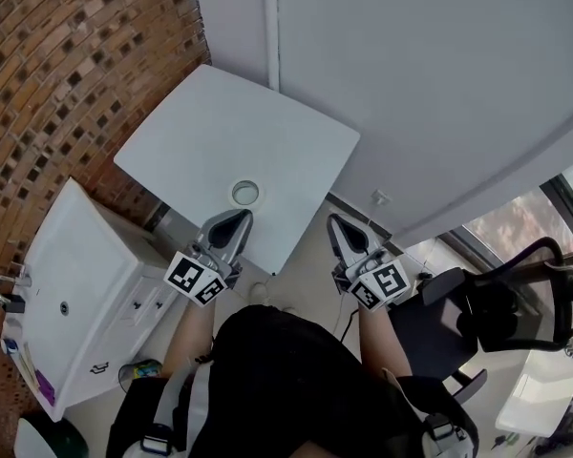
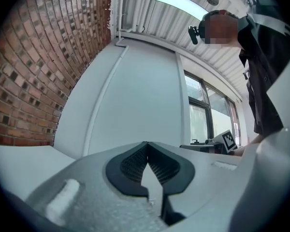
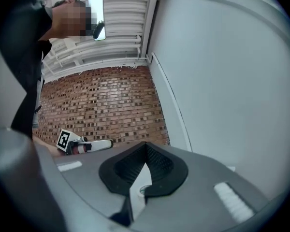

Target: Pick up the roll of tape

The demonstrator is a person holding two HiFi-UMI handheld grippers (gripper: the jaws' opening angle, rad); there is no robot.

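The roll of tape (image 1: 245,193) is a pale ring lying flat near the front edge of the white table (image 1: 220,132). My left gripper (image 1: 231,225) is just short of it, its tips over the table's front edge, jaws shut and empty. My right gripper (image 1: 349,237) hangs off the table's right side above the floor, also shut on nothing. In the left gripper view the ribbed pads (image 2: 147,146) meet in front of a white wall. In the right gripper view the pads (image 3: 146,146) meet, and a sliver of the tape (image 3: 142,190) shows below them.
A white cabinet with drawers (image 1: 76,294) stands at the left beside a brick wall (image 1: 67,74). A black office chair (image 1: 516,303) is at the right near a window. A white wall (image 1: 411,84) runs behind the table. The person's dark torso fills the bottom.
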